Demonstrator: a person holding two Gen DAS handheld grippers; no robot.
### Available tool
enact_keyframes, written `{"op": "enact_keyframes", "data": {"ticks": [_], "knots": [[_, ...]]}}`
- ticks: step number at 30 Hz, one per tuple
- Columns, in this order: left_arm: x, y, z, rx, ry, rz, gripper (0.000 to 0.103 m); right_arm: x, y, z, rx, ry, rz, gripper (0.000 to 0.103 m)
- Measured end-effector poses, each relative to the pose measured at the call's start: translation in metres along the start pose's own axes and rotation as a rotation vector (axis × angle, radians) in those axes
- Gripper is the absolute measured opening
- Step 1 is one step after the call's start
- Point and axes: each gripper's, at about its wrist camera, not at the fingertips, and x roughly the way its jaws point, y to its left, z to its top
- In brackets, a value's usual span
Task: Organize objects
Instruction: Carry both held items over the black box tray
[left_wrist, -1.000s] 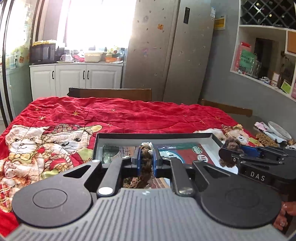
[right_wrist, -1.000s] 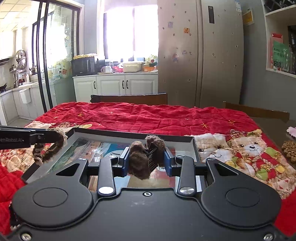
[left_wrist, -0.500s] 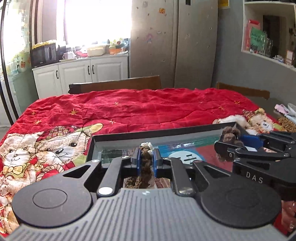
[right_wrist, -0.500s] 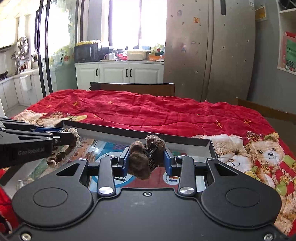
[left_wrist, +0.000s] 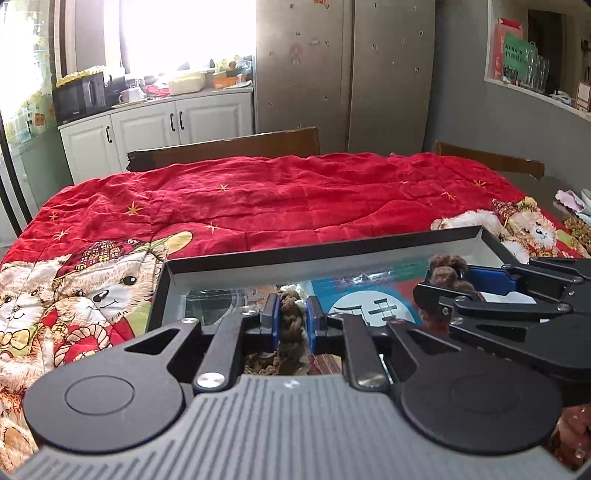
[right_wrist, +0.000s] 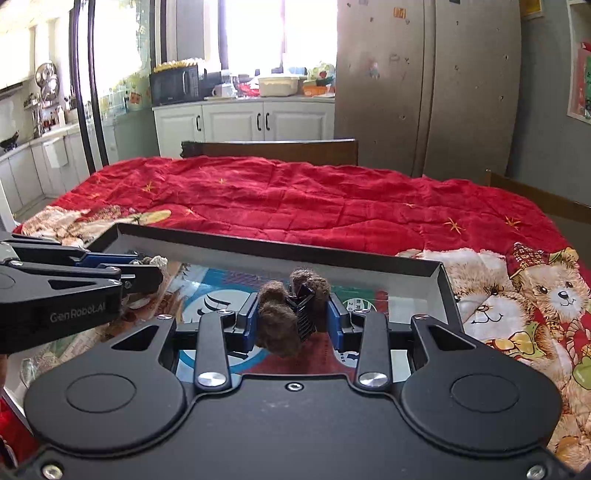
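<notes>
A brown braided hair tie (left_wrist: 291, 325) is being released over the black tray (left_wrist: 332, 251) as the left gripper (left_wrist: 291, 320) jaws are opening around it, its length running near to far. A fuzzy brown hair claw (right_wrist: 291, 314) is being clamped by the right gripper (right_wrist: 293, 319) (farther right, also over the tray).

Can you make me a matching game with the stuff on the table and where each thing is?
Things:
1. brown braided rope piece
2. fuzzy brown hair claw clip
3. black tray
4. microwave

Places:
A. on the red teddy bear blanket
B. on the counter by the window
C. between the left gripper's blue pads
D. between the right gripper's blue pads

Pairs: 1-C, 2-D, 3-A, 4-B
</notes>
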Motion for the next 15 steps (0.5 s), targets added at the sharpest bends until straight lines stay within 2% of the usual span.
{"op": "enact_keyframes", "data": {"ticks": [2, 7, 15], "knots": [[0.0019, -0.0009, -0.0008, 0.002, 0.007, 0.0, 0.022, 0.0017, 0.0001, 0.0002, 0.0, 0.008, 0.003, 0.036], [0.0049, -0.0019, -0.0014, 0.004, 0.02, -0.003, 0.034, 0.0043, -0.0005, 0.0002, 0.004, 0.026, 0.007, 0.037], [0.0052, -0.0023, -0.0001, -0.004, 0.021, -0.01, 0.04, 0.0074, 0.0027, 0.0011, -0.011, 0.05, -0.003, 0.039]]}}
